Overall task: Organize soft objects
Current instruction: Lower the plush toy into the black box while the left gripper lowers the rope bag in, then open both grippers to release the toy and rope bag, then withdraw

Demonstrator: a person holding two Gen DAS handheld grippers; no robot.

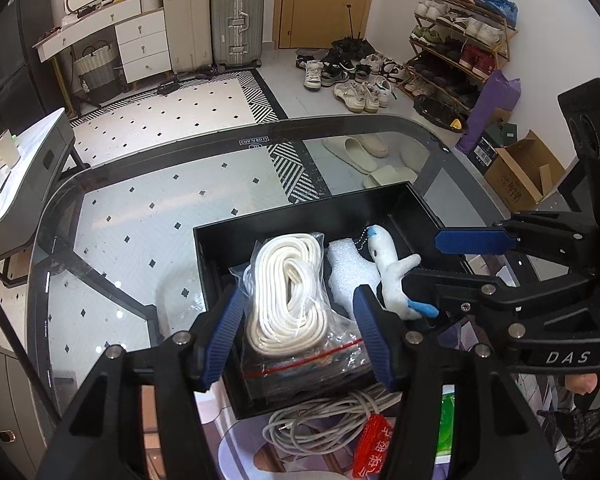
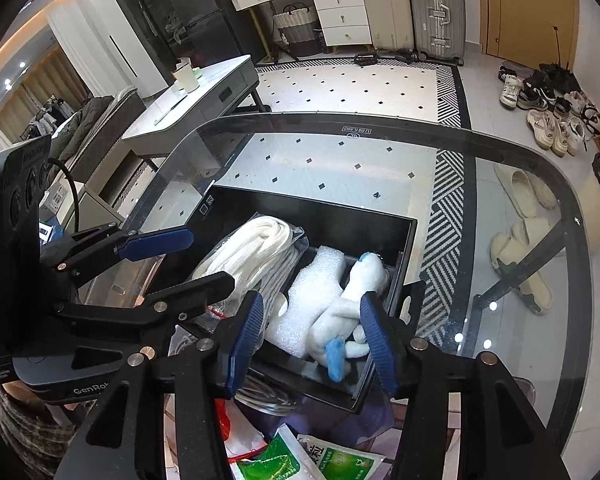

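Below my two claws sits the box point(image 1: 220, 240) on the counter point(image 1: 140, 200); left claw point(image 1: 300, 332) straddles the rope bag point(image 1: 288, 280), right claw point(image 2: 314, 336) the plush point(image 2: 340, 320), both half open, gripping nothing; cable point(image 1: 320, 420) lies just outside, nearer my left.

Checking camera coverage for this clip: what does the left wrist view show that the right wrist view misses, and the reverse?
Only the left wrist view shows the shoe rack along the wall and the cardboard box on the floor.

Only the right wrist view shows the green packets near the table's front edge and the low grey side table.

Both show the black box on the glass table, with the bagged white rope, foam piece and white plush toy inside. Both grippers are open above it.
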